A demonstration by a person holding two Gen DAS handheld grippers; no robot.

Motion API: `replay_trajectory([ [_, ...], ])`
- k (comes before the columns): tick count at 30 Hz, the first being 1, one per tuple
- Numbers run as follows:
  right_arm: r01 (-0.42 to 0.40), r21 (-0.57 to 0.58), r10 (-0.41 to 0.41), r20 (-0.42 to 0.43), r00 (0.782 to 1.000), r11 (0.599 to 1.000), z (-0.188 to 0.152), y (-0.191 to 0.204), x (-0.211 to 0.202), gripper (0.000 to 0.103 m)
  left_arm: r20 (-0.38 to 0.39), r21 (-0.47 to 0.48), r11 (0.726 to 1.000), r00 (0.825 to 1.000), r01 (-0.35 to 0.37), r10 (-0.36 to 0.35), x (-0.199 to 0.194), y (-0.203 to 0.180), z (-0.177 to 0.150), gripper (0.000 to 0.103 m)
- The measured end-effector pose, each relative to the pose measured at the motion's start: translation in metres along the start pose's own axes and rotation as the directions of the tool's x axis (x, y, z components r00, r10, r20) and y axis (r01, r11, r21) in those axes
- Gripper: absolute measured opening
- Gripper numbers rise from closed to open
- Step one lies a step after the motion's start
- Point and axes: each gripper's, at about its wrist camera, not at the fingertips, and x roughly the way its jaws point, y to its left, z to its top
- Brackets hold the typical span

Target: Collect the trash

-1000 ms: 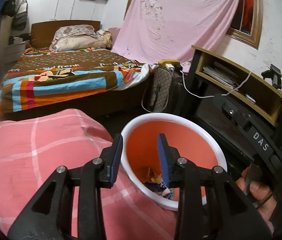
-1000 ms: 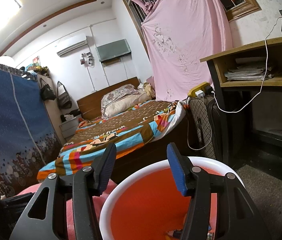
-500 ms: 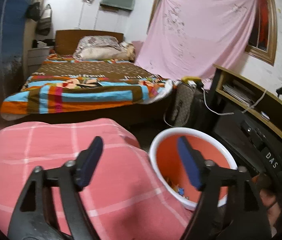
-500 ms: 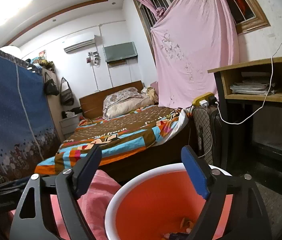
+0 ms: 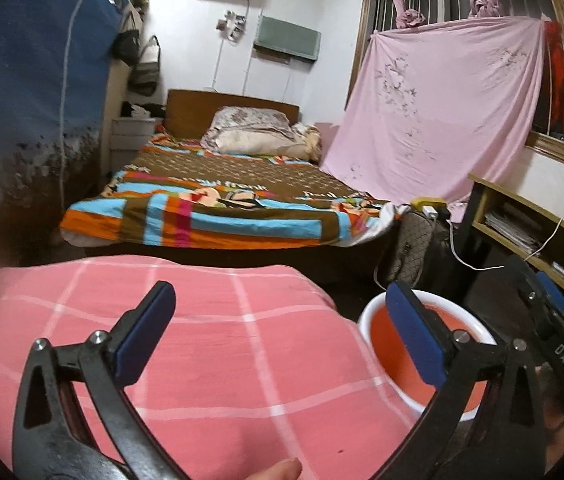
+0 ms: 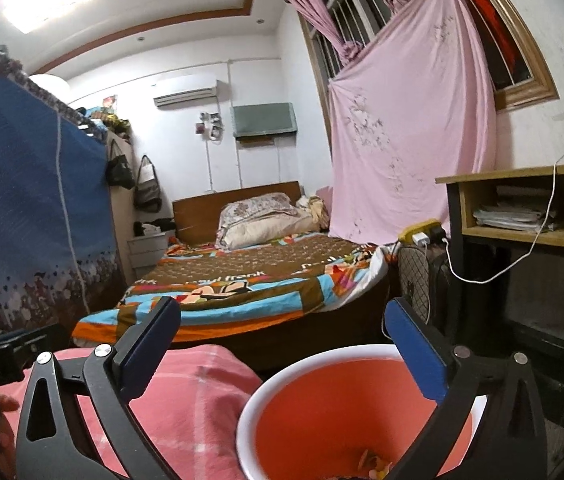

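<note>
one bucket (image 6: 266,384), one bed (image 5: 222,204), two tongs (image 5: 278,336) (image 6: 282,344), two hanging bags (image 6: 134,180)

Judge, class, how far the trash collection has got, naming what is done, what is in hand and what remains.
Done: some scraps already lie at the bottom of the orange bin. In hand: nothing; the left tool and right tool are both opening, with nothing between their jaws. Left: no more trash shows on the pink checked cloth, so what remains cannot be told from these views.

The left claw (image 5: 278,334) is opening with nothing in it, over a pink blanket (image 5: 202,344), beside the red bucket (image 5: 378,316).
</note>
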Motion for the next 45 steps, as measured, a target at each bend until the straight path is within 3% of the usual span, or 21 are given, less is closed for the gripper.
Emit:
replay_trajectory([
  [14, -0.044, -0.069, 0.045, 0.009, 0.999, 0.997, -0.003, 0.039, -0.065, 0.103, 0.055, 0.013, 0.998, 0.996, -0.065, 0.064, -0.065, 0.021, -0.023, 0.088],
  [23, -0.019, -0.091, 0.022, 0.033, 0.999, 0.996, -0.022, 0.053, -0.114, 0.103, 0.080, 0.034, 0.995, 0.993, -0.092, 0.089, -0.111, 0.033, -0.048, 0.088],
  [28, 0.008, -0.094, -0.002, 0.059, 0.998, 0.996, -0.031, 0.057, -0.136, 0.103, 0.087, 0.099, 0.988, 0.990, -0.116, 0.107, -0.129, 0.035, -0.066, 0.088],
  [32, 0.001, -0.095, 0.002, 0.034, 0.999, 0.995, -0.037, 0.057, -0.141, 0.103, 0.080, 0.110, 0.986, 0.990, -0.128, 0.119, -0.138, 0.040, -0.080, 0.088],
  [39, -0.023, -0.134, 0.015, -0.060, 0.998, 0.991, -0.067, 0.065, -0.145, 0.103, 0.062, 0.035, 0.990, 0.989, -0.138, 0.136, -0.142, 0.059, -0.090, 0.088],
  [45, -0.031, -0.164, 0.028, -0.021, 0.999, 0.986, -0.071, 0.074, -0.154, 0.103, 0.079, 0.038, 0.989, 0.987, -0.145, 0.142, -0.148, 0.060, -0.098, 0.088],
])
